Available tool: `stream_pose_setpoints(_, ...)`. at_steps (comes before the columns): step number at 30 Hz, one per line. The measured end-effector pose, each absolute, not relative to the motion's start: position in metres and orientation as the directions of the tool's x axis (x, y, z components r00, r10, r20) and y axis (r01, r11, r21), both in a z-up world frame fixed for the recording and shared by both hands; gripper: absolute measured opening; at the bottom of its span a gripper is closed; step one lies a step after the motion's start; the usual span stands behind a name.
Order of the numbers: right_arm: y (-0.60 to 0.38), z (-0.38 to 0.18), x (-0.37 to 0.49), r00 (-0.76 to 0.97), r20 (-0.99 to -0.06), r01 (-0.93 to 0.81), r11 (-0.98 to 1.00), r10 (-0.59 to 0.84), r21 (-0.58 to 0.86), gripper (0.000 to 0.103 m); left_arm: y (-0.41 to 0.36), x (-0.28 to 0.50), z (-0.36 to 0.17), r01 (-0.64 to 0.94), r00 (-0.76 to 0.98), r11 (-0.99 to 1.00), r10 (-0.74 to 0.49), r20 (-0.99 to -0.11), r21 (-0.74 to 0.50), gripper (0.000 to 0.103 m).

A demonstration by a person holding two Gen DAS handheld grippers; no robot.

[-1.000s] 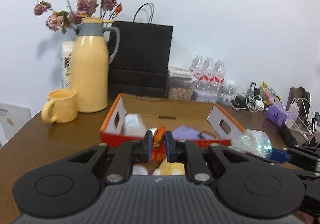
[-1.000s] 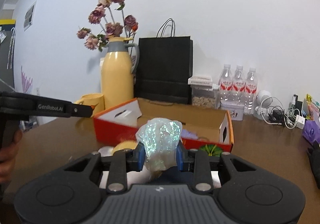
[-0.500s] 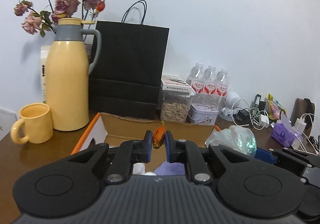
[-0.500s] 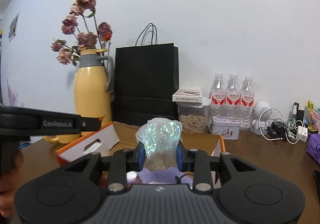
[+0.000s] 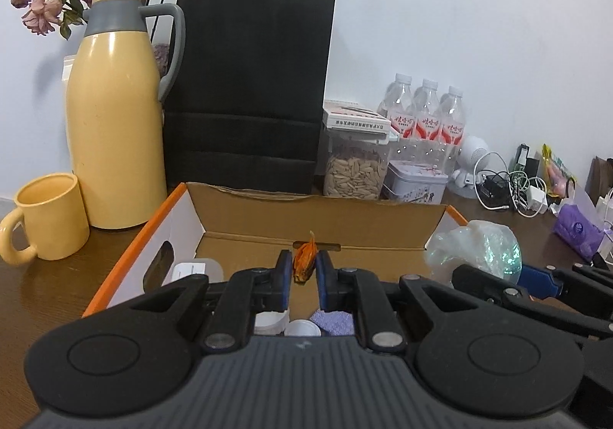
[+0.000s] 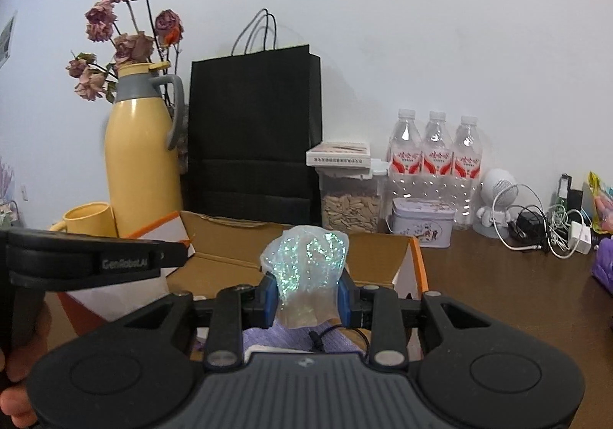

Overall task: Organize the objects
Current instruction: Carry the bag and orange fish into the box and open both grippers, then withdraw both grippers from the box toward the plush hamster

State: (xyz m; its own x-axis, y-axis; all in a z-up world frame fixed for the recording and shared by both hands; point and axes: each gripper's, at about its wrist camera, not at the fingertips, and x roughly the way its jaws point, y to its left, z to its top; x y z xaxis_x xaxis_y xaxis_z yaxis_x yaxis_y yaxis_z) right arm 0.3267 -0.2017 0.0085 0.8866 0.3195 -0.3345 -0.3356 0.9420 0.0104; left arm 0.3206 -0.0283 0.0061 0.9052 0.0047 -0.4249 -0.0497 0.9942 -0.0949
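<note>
The left gripper (image 5: 302, 272) pinches an orange wrapper (image 5: 305, 263) and the right gripper (image 6: 306, 298) a shiny bag (image 6: 306, 268), both over the box (image 5: 318, 216) (already part-filled); lower well inside before releasing.

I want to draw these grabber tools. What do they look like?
Each is matte black plastic: the left gripper and right gripper have a ribbed grey-black body, two round discs, silver rivets on jointed arms, and blue finger pads. White "GenRobot.AI" lettering marks one side.
</note>
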Motion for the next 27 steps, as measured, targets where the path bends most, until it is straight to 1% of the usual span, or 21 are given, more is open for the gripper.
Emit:
stream_pose_setpoints(4,-0.2002,0.0052,0.3303,0.878,-0.358,-0.336,0.942,0.318,0.01,0.03,-0.0293,0.3212,0.0032,-0.044,0.902,0.995,0.0,-0.432,-0.092,0.014)
stream_pose_setpoints(5,-0.1997,0.0047,0.3302,0.873,-0.366,-0.342,0.94,0.322,0.012,0.034,-0.029,0.3212,0.0029,-0.04,0.901,0.995,-0.005,-0.434,-0.093,0.014)
stream_pose_setpoints(6,-0.1998,0.0038,0.3308,0.868,-0.374,-0.345,0.938,0.326,0.016,0.041,-0.0298,0.3219,0.003,-0.042,0.9,0.995,-0.002,-0.435,-0.091,0.021)
stream_pose_setpoints(7,-0.1993,0.0029,0.3311,0.866,-0.381,-0.344,0.939,0.324,0.016,0.044,-0.0298,0.322,0.003,-0.047,0.899,0.995,0.004,-0.438,-0.088,0.029)
stream_pose_setpoints(8,-0.1986,0.0022,0.3311,0.866,-0.386,-0.341,0.94,0.319,0.01,0.051,-0.03,0.322,0.0033,-0.053,0.899,0.995,0.011,-0.438,-0.084,0.052)
stream_pose_setpoints(9,-0.1984,0.002,0.3304,0.867,-0.388,-0.336,0.942,0.311,0.004,0.062,-0.0301,0.3209,0.0043,-0.062,0.903,0.995,0.022,-0.429,-0.079,0.076)
stream_pose_setpoints(10,-0.1992,0.0022,0.3297,0.871,-0.384,-0.331,0.944,0.306,0.002,0.08,-0.0303,0.3199,0.0054,-0.069,0.908,0.995,0.032,-0.418,-0.075,0.089)
stream_pose_setpoints(11,-0.1997,0.0024,0.3289,0.875,-0.378,-0.325,0.946,0.302,0.003,0.091,-0.0303,0.3183,0.0069,-0.077,0.915,0.994,0.042,-0.402,-0.072,0.103)
stream_pose_setpoints(12,-0.2005,0.0026,0.328,0.879,-0.371,-0.321,0.947,0.3,0.005,0.103,-0.0306,0.3157,0.0084,-0.084,0.924,0.994,0.051,-0.378,-0.07,0.103)
stream_pose_setpoints(20,-0.2016,0.0038,0.3268,0.881,-0.377,-0.307,0.952,0.287,0.007,0.103,-0.0322,0.3187,0.0081,-0.093,0.915,0.994,0.065,-0.399,-0.052,0.103)
stream_pose_setpoints(27,-0.2027,0.0058,0.3242,0.886,-0.369,-0.301,0.954,0.281,0.005,0.103,-0.0317,0.3137,0.0125,-0.087,0.922,0.994,0.055,-0.383,-0.067,0.103)
